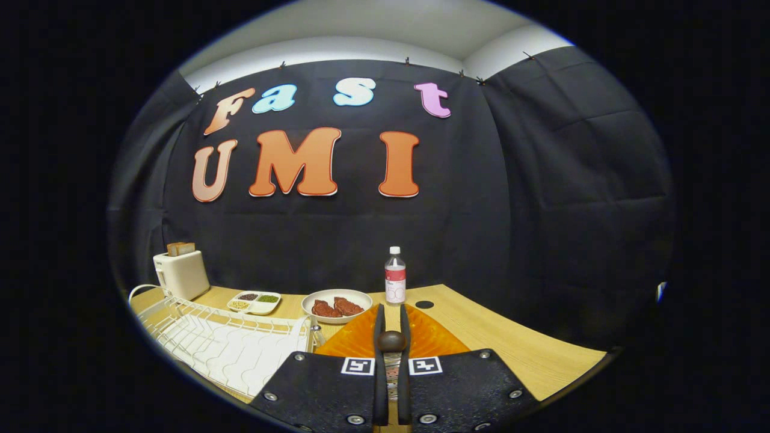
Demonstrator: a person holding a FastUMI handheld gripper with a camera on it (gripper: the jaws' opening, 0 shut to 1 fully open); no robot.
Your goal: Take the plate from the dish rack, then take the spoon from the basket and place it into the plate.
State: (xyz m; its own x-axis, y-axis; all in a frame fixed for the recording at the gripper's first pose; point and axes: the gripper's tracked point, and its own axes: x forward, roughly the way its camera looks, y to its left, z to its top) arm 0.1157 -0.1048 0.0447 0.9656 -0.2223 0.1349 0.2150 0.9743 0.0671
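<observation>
While the tongs (pixel 391 316) are nearly closed, both fingers pinch the dark spoon (pixel 391 341) by its rounded end, held above the orange plate (pixel 430 337) that lies on the worktop (pixel 511 337) just ahead. Left of the plate stands the white dish rack (pixel 222 343). Beyond sit a bowl of meat (pixel 337 305), a water bottle (pixel 395 276), a divided dish (pixel 254 302) and a toaster (pixel 180 273).

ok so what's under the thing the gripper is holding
The gripper is shut on a dark, rounded spoon end. Under it lies the orange plate on the wooden table. The fingers cover the rest of the spoon and the middle of the plate.
</observation>
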